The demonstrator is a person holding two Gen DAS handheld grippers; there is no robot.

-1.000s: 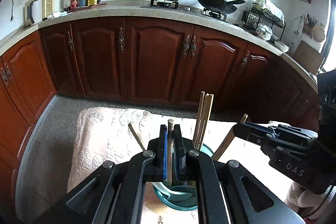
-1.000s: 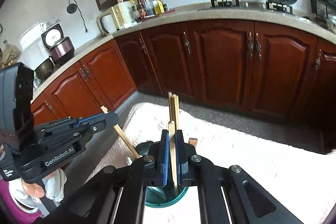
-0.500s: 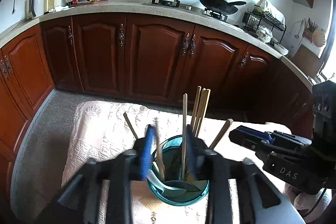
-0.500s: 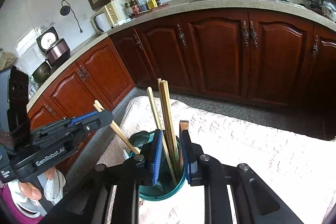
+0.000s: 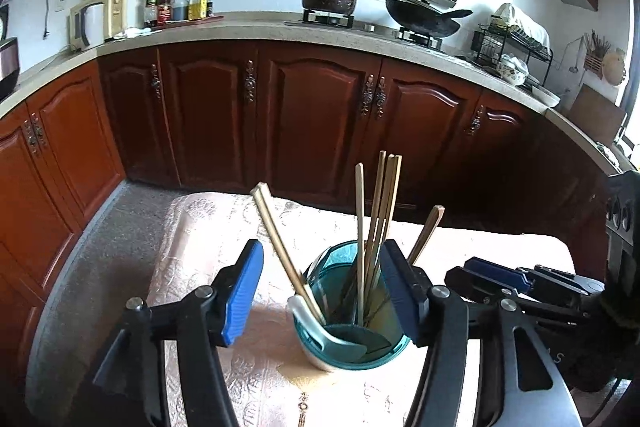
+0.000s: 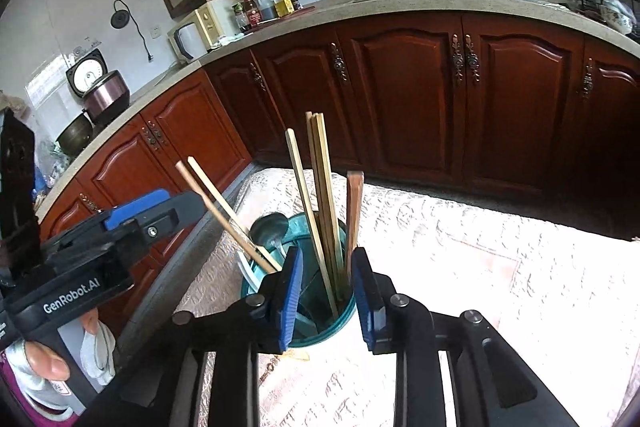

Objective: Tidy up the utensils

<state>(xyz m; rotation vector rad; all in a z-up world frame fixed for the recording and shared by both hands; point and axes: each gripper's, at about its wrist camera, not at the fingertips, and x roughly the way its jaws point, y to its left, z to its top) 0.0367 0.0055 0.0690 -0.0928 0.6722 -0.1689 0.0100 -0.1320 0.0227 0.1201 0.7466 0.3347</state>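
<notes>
A teal cup [image 5: 362, 349] stands on the cloth-covered table [image 5: 200, 251] and holds several wooden chopsticks [image 5: 378, 211], a brown-handled utensil [image 5: 426, 233] and a white spoon [image 5: 320, 331]. My left gripper [image 5: 320, 291] is open wide and empty, its blue pads on either side of the cup. My right gripper [image 6: 326, 291] is open and empty just above the cup [image 6: 320, 327], with the chopsticks [image 6: 320, 187] and a brown handle [image 6: 354, 211] standing between its pads. A dark spoon bowl [image 6: 270, 227] leans at the cup's far side.
The right gripper [image 5: 520, 287] shows at the right of the left wrist view, the left gripper [image 6: 100, 247] at the left of the right wrist view. Red-brown cabinets [image 5: 320, 115] and a stone counter [image 5: 256, 27] curve behind the table. Grey floor [image 5: 92, 267] lies left.
Both grippers were shut on chopsticks a second ago. Both have opened and let them drop into the cup, then drawn back a little.
</notes>
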